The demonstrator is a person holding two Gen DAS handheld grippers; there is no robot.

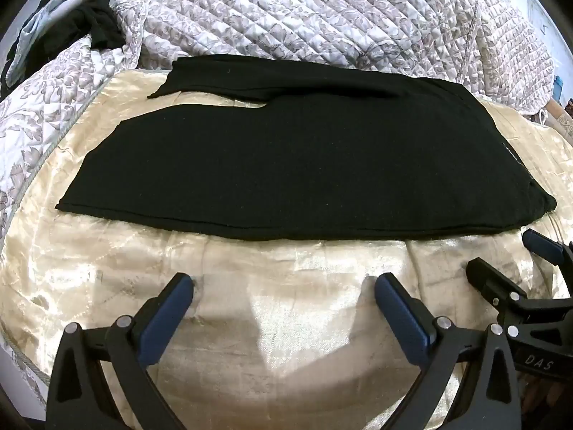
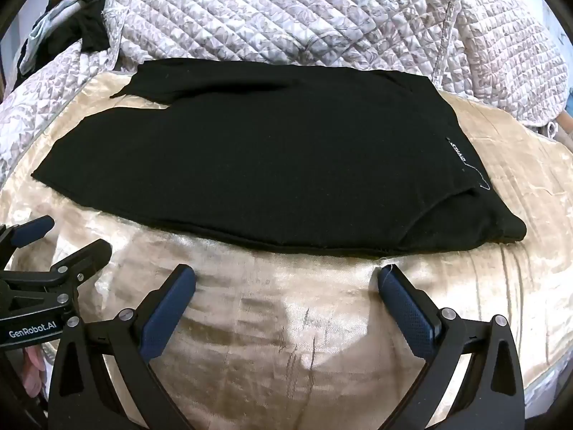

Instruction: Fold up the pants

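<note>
Black pants (image 1: 304, 165) lie flat across a beige satin bedspread (image 1: 272, 326), waistband to the right and the two legs running left, one behind the other. A small label (image 2: 454, 150) shows near the waistband on the pants (image 2: 268, 165). My left gripper (image 1: 284, 283) hovers open over the bedspread just in front of the near hem, nothing between its blue pads. My right gripper (image 2: 286, 276) is open too, empty, close to the near edge by the waist end. Each gripper appears in the other's view: the right gripper (image 1: 512, 259) at the right, the left gripper (image 2: 64, 238) at the left.
A quilted floral blanket (image 1: 322, 18) is bunched up behind the pants and down the left side. Dark clothes (image 1: 82, 28) are heaped at the far left corner. Bare bedspread (image 2: 286, 340) lies between the grippers and the pants. Part of a hand (image 2: 32, 369) shows at lower left.
</note>
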